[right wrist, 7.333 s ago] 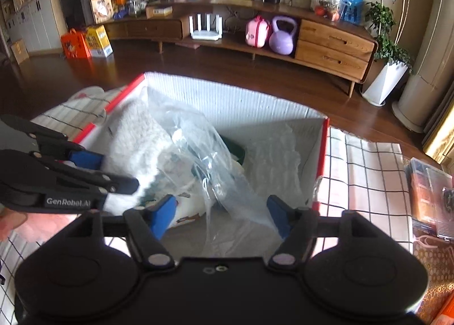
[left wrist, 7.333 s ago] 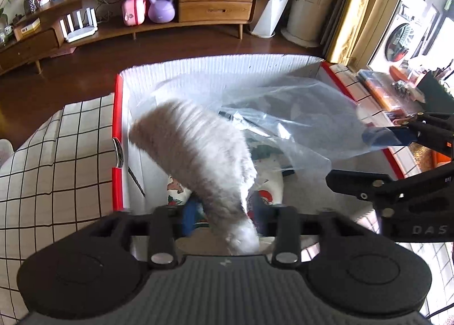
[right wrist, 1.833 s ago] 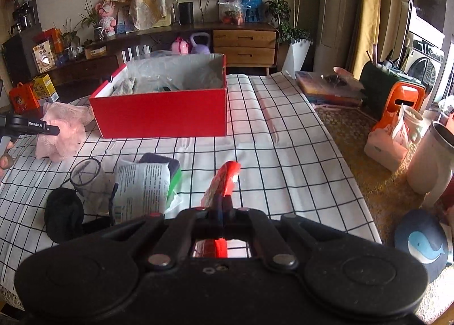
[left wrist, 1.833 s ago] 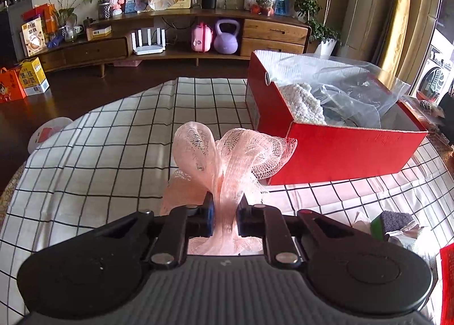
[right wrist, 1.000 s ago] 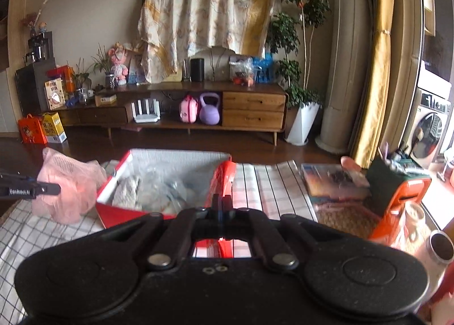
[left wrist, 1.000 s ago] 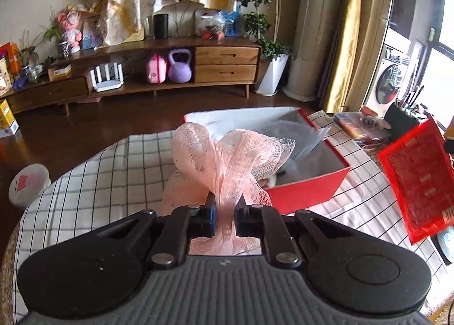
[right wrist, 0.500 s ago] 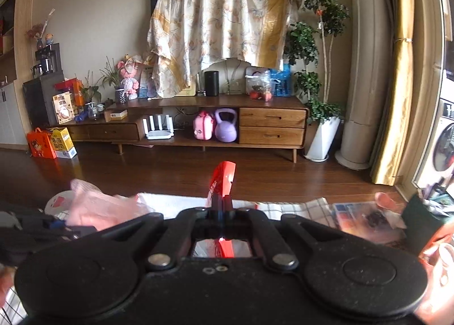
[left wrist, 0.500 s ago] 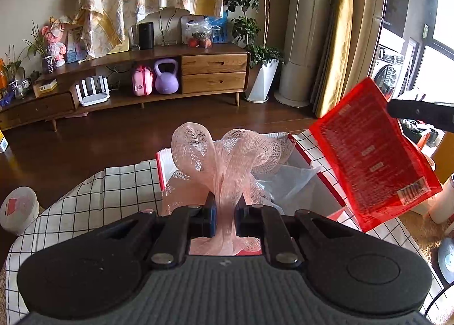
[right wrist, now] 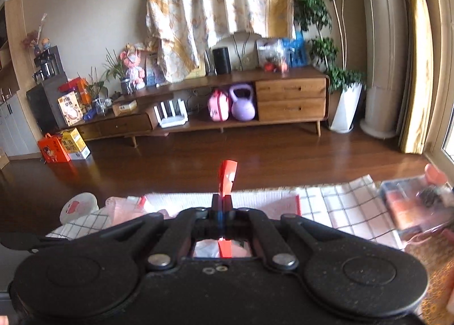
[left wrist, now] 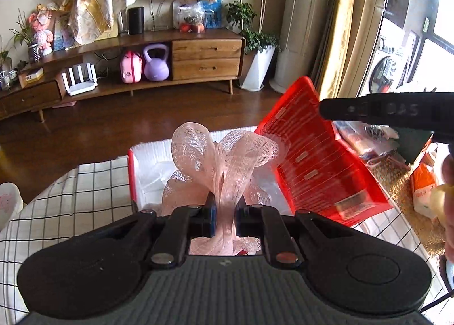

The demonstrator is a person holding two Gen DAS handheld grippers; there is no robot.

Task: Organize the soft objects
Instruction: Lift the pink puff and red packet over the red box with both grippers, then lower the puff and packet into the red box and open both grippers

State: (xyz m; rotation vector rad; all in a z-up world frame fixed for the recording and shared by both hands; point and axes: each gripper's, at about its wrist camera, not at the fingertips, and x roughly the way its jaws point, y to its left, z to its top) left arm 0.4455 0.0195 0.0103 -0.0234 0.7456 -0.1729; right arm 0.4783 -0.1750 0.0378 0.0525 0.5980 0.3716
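My left gripper (left wrist: 225,211) is shut on a pink mesh bundle (left wrist: 224,160) and holds it above the open red box (left wrist: 131,174) with a white lining and clear plastic inside. My right gripper (right wrist: 222,205) is shut on a flat red packet (right wrist: 226,176), seen edge-on in the right wrist view. In the left wrist view the red packet (left wrist: 317,160) hangs tilted over the box's right side, just right of the mesh, under the right gripper's black finger (left wrist: 377,110). The box's far rim (right wrist: 255,197) shows below the packet.
The table has a black-and-white checked cloth (left wrist: 56,200). Packets and an orange item (left wrist: 422,183) lie on the table's right side. A white bin (right wrist: 78,207) stands on the wooden floor. A wooden sideboard (left wrist: 170,61) with a purple kettlebell stands far behind.
Both grippers have moved in over the red box with their loads. The red packet has come closer to the pink mesh and now overlaps the box's right side.
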